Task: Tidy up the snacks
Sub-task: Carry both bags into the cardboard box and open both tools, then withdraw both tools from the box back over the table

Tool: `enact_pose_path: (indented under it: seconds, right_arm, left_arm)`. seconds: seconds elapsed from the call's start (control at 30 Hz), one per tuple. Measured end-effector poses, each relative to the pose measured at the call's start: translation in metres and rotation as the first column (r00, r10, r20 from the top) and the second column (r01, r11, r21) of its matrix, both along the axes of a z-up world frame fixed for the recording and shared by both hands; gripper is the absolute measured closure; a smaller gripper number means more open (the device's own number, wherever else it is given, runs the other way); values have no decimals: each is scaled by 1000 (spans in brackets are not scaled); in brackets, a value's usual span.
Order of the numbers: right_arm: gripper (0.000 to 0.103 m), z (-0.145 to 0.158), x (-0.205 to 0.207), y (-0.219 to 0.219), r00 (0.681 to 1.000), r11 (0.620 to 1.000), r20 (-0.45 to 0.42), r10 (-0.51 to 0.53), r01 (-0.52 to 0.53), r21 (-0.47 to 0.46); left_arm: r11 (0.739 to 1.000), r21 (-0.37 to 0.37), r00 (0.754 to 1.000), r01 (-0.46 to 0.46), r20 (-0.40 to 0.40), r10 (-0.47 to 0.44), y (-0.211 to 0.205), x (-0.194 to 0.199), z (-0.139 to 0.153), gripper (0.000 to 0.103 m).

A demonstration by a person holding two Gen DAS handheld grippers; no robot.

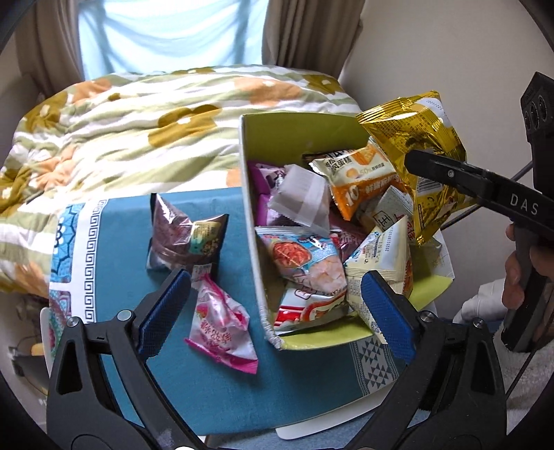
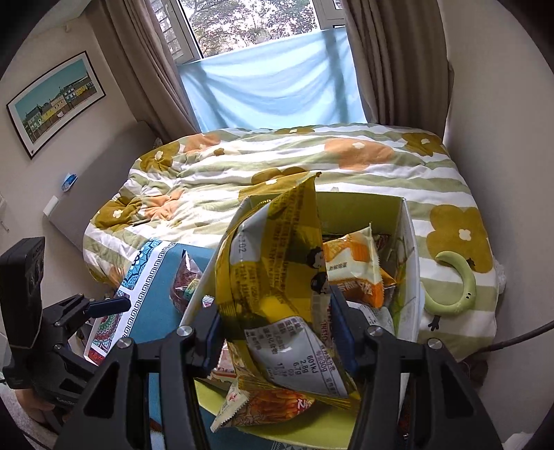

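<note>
A green-lined white box (image 1: 250, 214) stands on a teal cloth (image 1: 214, 363) and holds several snack packets. My right gripper (image 2: 277, 332) is shut on a gold snack bag (image 2: 277, 270) and holds it above the box (image 2: 408, 249); the bag (image 1: 415, 138) shows in the left wrist view over the box's right side, pinched by the right gripper (image 1: 415, 162). My left gripper (image 1: 273, 304) is open and empty, low over the cloth by the box's near left wall. A brown packet (image 1: 183, 239) and a pink packet (image 1: 221, 322) lie on the cloth left of the box.
A bed with a flowered quilt (image 2: 277, 166) lies just behind the table. A green curved object (image 2: 457, 284) rests on the quilt right of the box. Curtains and a window (image 2: 259, 27) are at the back. A cable (image 2: 519, 335) runs at the right.
</note>
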State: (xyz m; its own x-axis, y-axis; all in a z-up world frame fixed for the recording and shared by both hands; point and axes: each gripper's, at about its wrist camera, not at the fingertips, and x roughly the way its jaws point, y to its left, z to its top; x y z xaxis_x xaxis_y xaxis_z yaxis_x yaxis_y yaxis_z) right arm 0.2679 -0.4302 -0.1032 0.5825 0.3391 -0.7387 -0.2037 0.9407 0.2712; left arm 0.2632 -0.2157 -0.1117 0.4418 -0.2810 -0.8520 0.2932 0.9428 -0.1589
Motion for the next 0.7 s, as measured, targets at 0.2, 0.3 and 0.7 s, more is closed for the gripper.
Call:
enact_pose_path:
  seconds: [0.2, 0.3, 0.7]
  right_arm:
    - [53, -10, 22, 9, 1000, 998, -29, -10, 12, 66]
    - [51, -22, 31, 15, 998, 998, -56, -15, 19, 63]
    - [1, -14, 0, 27, 997, 998, 66, -30, 34, -47]
  left_arm:
    - [998, -2, 998, -56, 3, 56, 19, -7, 0, 5]
    - [997, 3, 997, -74, 0, 74, 25, -11, -3, 5]
    - [993, -13, 993, -114, 26, 114, 46, -24, -4, 5]
